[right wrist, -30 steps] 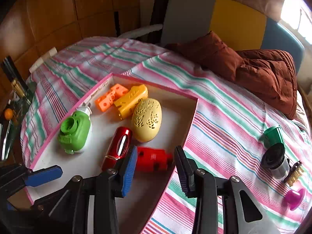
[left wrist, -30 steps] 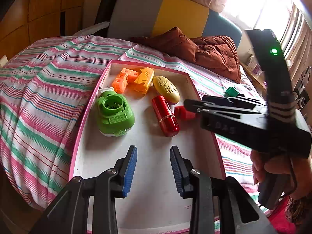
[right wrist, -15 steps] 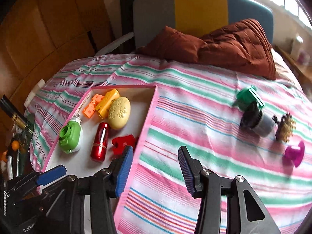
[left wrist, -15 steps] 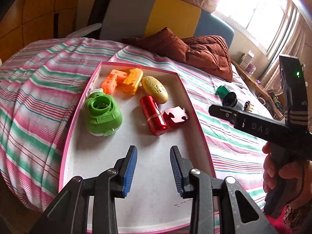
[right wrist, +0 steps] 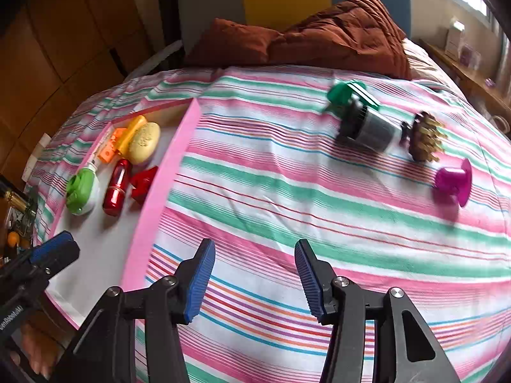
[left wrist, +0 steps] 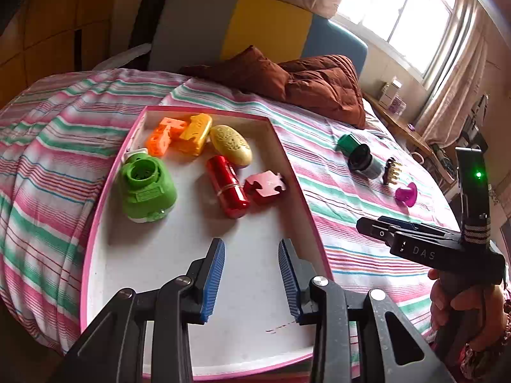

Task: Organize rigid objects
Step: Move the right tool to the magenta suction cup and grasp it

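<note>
A pink-rimmed white tray [left wrist: 295, 172] [right wrist: 159, 188] lies on the striped bed. In it are a green round gadget [left wrist: 145, 188], a red cylinder [left wrist: 226, 186], a red puzzle-shaped piece [left wrist: 266, 185], a yellow oval [left wrist: 231, 145], and yellow [left wrist: 194, 131] and orange [left wrist: 161, 135] pieces. On the bedspread to the right lie a green cap [right wrist: 346, 94], a black-and-grey cylinder [right wrist: 367, 129], a brown-gold brush [right wrist: 423, 140] and a magenta spool [right wrist: 453, 182]. My left gripper [left wrist: 250, 277] is open and empty over the tray's near end. My right gripper [right wrist: 252, 277] is open and empty over the bedspread.
Brown cushions [left wrist: 306, 79] and a grey-yellow-blue headboard [left wrist: 265, 25] lie at the far end of the bed. A wooden side table [left wrist: 402, 124] with small items stands by the window at right. Wooden panelling is at left.
My right gripper let the red puzzle piece go in the tray, drew out and swung right over the bedspread toward the loose objects. My left gripper stayed over the tray.
</note>
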`<state>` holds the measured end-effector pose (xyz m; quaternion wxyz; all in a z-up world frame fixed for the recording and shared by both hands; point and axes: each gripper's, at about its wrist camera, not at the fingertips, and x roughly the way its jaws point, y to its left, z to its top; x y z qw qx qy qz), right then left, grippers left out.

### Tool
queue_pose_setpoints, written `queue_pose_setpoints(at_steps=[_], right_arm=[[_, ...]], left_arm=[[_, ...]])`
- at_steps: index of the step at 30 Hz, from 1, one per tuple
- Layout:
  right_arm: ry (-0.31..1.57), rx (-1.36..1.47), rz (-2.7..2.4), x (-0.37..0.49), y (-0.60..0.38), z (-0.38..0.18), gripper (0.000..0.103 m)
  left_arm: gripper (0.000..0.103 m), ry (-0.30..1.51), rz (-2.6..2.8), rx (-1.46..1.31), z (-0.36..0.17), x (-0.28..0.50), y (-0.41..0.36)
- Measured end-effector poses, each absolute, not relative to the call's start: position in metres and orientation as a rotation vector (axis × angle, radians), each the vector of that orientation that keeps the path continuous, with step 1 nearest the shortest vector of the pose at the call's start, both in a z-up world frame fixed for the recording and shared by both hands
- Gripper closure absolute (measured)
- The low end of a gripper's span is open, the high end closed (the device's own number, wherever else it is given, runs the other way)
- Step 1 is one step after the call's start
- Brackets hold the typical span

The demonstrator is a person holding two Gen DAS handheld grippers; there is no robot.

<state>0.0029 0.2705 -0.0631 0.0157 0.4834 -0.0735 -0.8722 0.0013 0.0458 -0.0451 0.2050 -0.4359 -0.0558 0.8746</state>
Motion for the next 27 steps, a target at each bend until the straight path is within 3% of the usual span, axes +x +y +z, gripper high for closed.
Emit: queue_pose_setpoints(at_steps=[12, 18, 27], right_arm=[[-0.338, 1.599, -2.795, 0.027, 0.340, -0.081, 0.050], [-0.418, 1.532, -2.978, 0.018, 0.392, -0.059, 0.041], [-0.554, 1.558, -3.149, -0.025, 0.466, -0.034, 0.041]], left_arm=[[0.068, -0.060, 2.385, -1.172, -0.039, 0.016, 0.071], [0.068, -0.042, 2.369, -1.145, -0.031, 0.019, 0.080], [0.068, -0.012, 2.350, -1.147, -0.025, 0.022, 0.092]])
